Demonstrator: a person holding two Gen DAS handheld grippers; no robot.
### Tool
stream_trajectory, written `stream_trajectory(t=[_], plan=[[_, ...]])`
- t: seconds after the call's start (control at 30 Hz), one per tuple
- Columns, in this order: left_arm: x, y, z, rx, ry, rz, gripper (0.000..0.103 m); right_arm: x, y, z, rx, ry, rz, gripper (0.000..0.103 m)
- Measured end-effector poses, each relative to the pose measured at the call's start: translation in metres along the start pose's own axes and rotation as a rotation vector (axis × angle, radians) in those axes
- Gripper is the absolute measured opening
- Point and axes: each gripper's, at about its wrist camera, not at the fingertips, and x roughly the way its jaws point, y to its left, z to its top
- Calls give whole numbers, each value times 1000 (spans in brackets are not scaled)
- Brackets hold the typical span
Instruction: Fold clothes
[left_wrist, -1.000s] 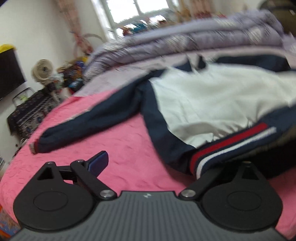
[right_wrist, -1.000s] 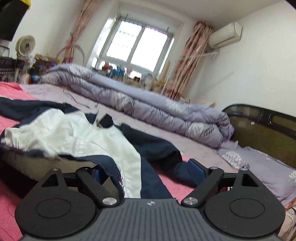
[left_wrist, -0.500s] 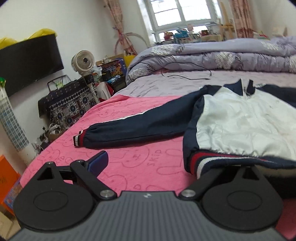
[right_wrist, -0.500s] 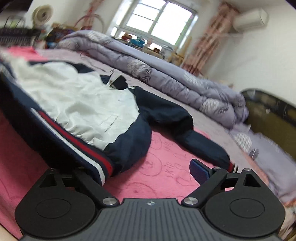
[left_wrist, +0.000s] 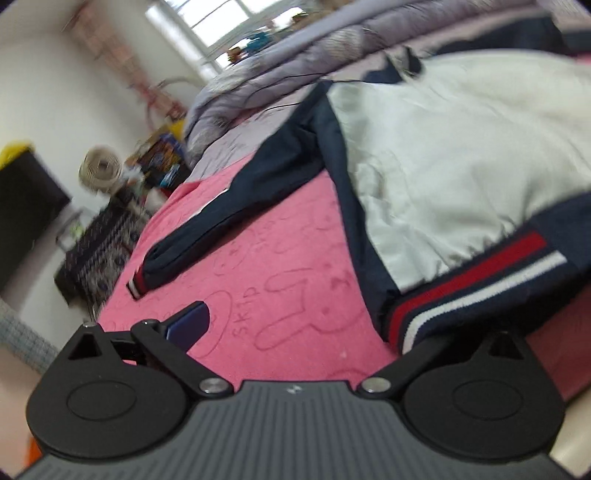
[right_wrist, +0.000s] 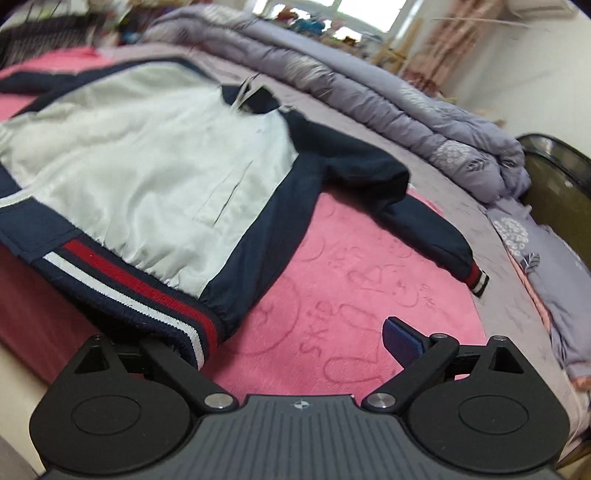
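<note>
The jacket lies flat on the pink blanket, hem along the bed's near edge, both sleeves spread out, probably laid so for folding. At the hem's left corner the left gripper has just been opening; its jaws stand spread, 1 finger clear on the blanket, the other hidden under the striped hem. At the right corner the right gripper is likewise spread, gripping nothing, 1 finger showing.
</note>
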Motion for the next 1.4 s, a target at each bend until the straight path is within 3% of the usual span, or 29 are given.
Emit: stream_trajectory(t=[0.13, 0.33, 0.47, 0.57, 0.7, 0.8, 0.93, 1.03, 1.17, 1.27, 1.33, 1.4], plan=[[2, 2, -1, 57, -38, -25, 103, -3, -5, -1, -35, -4, 76, 96], [0, 35, 0, -67, -18, -171, 103, -24, -40, 6, 38, 48, 354, 96], [-3, 36, -6, -112, 17, -227, 103, -40, -53, 8, 82, 25, 396, 94], [-8, 33, -11, -109, 24, -256, 103, -46, -66, 20, 199, -44, 400, 90], [-16, 38, -20, -122, 30, -313, 103, -33, -66, 54, 336, -124, 465, 59], [-21, 55, -26, -186, 33, -361, 103, -12, -33, 83, 282, -143, 490, 50], [-28, 94, -33, -364, 33, -429, 103, 15, 22, 116, 197, -150, 554, 45], [-26, 138, -34, -517, -23, -397, 103, 30, 54, 136, 184, -164, 571, 45], [13, 214, -43, -873, -132, -404, 103, 47, 83, 151, 181, -176, 556, 46], [85, 262, -57, -1174, -56, -332, 101, 63, 99, 155, 192, -141, 559, 46], [133, 286, -69, -1313, 24, -270, 97, 70, 110, 155, 174, -128, 545, 47], [170, 296, -75, -1367, 73, -246, 92, 75, 117, 152, 162, -120, 536, 47]])
